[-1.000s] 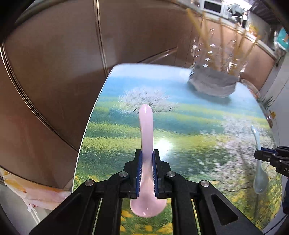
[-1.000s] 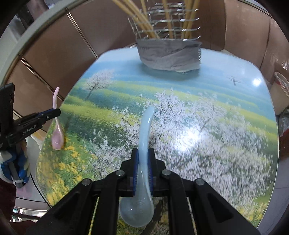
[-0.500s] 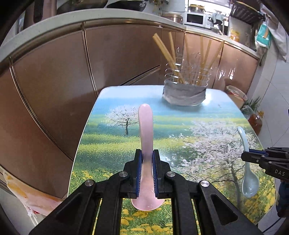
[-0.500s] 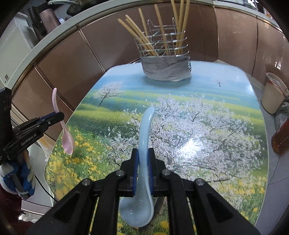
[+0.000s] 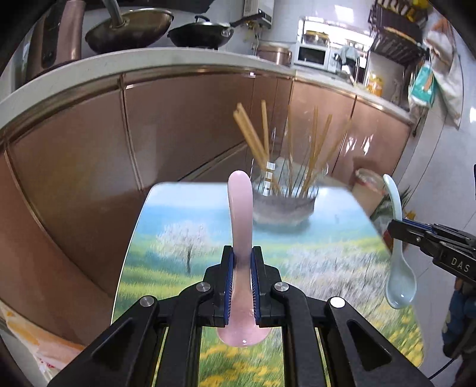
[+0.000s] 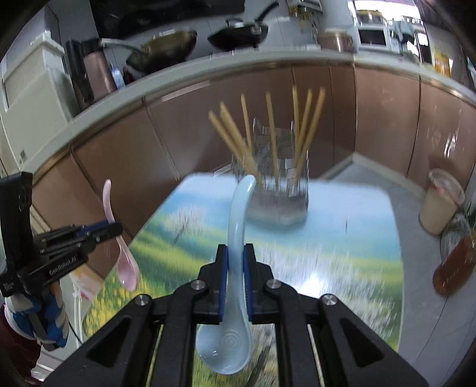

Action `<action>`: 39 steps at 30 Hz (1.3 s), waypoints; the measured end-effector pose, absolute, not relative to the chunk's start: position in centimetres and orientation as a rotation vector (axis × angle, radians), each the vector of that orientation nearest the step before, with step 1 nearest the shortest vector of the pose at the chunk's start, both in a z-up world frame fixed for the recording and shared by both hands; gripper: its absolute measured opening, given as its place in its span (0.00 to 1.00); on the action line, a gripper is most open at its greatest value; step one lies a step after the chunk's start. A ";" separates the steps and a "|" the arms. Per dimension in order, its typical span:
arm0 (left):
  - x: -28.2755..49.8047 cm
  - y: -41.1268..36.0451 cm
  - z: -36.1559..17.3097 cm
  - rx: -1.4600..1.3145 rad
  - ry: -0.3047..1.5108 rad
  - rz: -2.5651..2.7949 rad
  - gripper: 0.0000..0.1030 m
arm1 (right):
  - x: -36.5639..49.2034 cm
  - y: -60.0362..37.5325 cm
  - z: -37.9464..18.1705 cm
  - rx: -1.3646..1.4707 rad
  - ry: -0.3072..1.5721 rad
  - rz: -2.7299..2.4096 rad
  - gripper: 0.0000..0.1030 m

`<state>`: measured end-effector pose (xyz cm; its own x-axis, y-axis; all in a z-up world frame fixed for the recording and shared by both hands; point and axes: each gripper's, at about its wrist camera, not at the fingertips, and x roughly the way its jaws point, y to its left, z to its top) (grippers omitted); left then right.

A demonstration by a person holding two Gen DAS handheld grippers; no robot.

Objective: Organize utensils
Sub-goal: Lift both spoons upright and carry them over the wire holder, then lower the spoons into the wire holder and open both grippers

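Note:
My left gripper [image 5: 241,262] is shut on a pink ceramic spoon [image 5: 239,214], handle pointing forward and up, bowl near the camera. It also shows in the right wrist view [image 6: 117,229] with the pink spoon [image 6: 126,268]. My right gripper [image 6: 235,262] is shut on a pale blue ceramic spoon [image 6: 236,226], also seen in the left wrist view [image 5: 398,277]. Both spoons are held high above the table [image 5: 178,226]. A wire utensil holder [image 5: 282,202] with several wooden chopsticks [image 6: 267,131] stands at the table's far edge.
The table top [image 6: 342,244] bears a printed meadow picture. Brown cabinets [image 5: 178,128] stand behind it, with woks on the counter [image 5: 131,26]. A bin [image 6: 440,202] and an amber bottle [image 6: 452,268] stand on the floor at right.
Both grippers have risen and tilted up with their spoons, so the table sits lower and farther in view and the counter has come into sight.

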<state>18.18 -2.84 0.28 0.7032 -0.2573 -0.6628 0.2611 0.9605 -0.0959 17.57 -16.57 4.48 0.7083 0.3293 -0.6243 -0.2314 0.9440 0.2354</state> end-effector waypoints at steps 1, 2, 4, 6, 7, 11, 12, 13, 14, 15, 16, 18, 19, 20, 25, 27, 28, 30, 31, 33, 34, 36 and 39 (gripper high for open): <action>18.9 -2.9 0.8 -0.001 0.729 -0.293 0.11 | 18.6 -16.8 5.4 0.148 0.695 0.311 0.09; 19.9 -3.2 1.6 -0.010 0.717 -0.299 0.11 | 19.4 -17.0 6.1 0.147 0.677 0.311 0.09; 21.5 -3.8 3.0 -0.019 0.694 -0.310 0.11 | 21.0 -17.1 7.5 0.133 0.640 0.301 0.09; 23.3 -4.4 4.2 -0.031 0.673 -0.321 0.11 | 22.5 -17.2 8.7 0.121 0.605 0.294 0.09; 24.1 -4.7 4.8 -0.037 0.663 -0.326 0.11 | 23.6 -17.3 9.3 0.116 0.580 0.290 0.09; 28.1 -6.5 7.0 -0.059 0.596 -0.343 0.11 | 27.0 -17.6 10.9 0.096 0.501 0.267 0.09; 29.0 -6.9 7.3 -0.062 0.581 -0.346 0.11 | 27.9 -17.6 11.0 0.092 0.486 0.262 0.09; 29.8 -7.4 7.5 -0.069 0.567 -0.349 0.11 | 29.0 -17.7 11.0 0.093 0.471 0.261 0.09; 30.8 -7.9 7.6 -0.079 0.558 -0.352 0.11 | 29.9 -18.0 11.0 0.093 0.455 0.256 0.09; 31.6 -8.1 7.6 -0.089 0.553 -0.354 0.11 | 30.5 -18.1 10.9 0.091 0.443 0.249 0.09; 32.6 -8.6 7.5 -0.100 0.543 -0.358 0.11 | 31.4 -18.2 10.7 0.084 0.426 0.240 0.09; 33.7 -9.4 7.1 -0.102 0.515 -0.359 0.11 | 32.9 -18.2 10.3 0.067 0.401 0.223 0.09; 34.4 -9.9 6.7 -0.103 0.495 -0.361 0.11 | 33.6 -18.2 9.8 0.051 0.383 0.211 0.09; 34.9 -10.2 6.4 -0.108 0.483 -0.364 0.11 | 34.1 -18.1 9.4 0.039 0.369 0.204 0.09; 36.9 -11.5 3.8 -0.144 0.443 -0.387 0.11 | 35.7 -18.1 7.2 -0.009 0.318 0.196 0.09; 37.4 -11.9 2.7 -0.141 0.436 -0.387 0.11 | 36.1 -17.9 6.3 -0.030 0.302 0.198 0.09; 37.6 -12.1 2.2 -0.137 0.436 -0.387 0.11 | 36.3 -17.7 5.8 -0.041 0.296 0.199 0.09; 38.0 -12.4 1.3 -0.129 0.441 -0.397 0.11 | 36.6 -17.6 4.9 -0.055 0.298 0.204 0.09; 38.1 -12.5 1.0 -0.124 0.442 -0.403 0.11 | 36.7 -17.6 4.4 -0.058 0.301 0.207 0.09; 38.1 -12.7 0.3 -0.109 0.441 -0.405 0.11 | 37.0 -17.6 3.5 -0.057 0.308 0.212 0.09; 38.1 -12.8 0.1 -0.102 0.439 -0.405 0.11 | 36.9 -17.6 3.2 -0.055 0.311 0.214 0.09; 38.1 -12.8 -0.4 -0.100 0.444 -0.412 0.11 | 36.9 -17.7 2.6 -0.056 0.316 0.213 0.09; 38.3 -12.8 -0.7 -0.101 0.443 -0.408 0.11 | 36.8 -18.0 2.3 -0.051 0.320 0.215 0.10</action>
<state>38.25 -12.80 -0.66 0.8241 -0.4049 -0.3962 0.3617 0.9144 -0.1820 36.83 -17.98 2.29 0.9266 0.2013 -0.3175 -0.2174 0.9760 -0.0156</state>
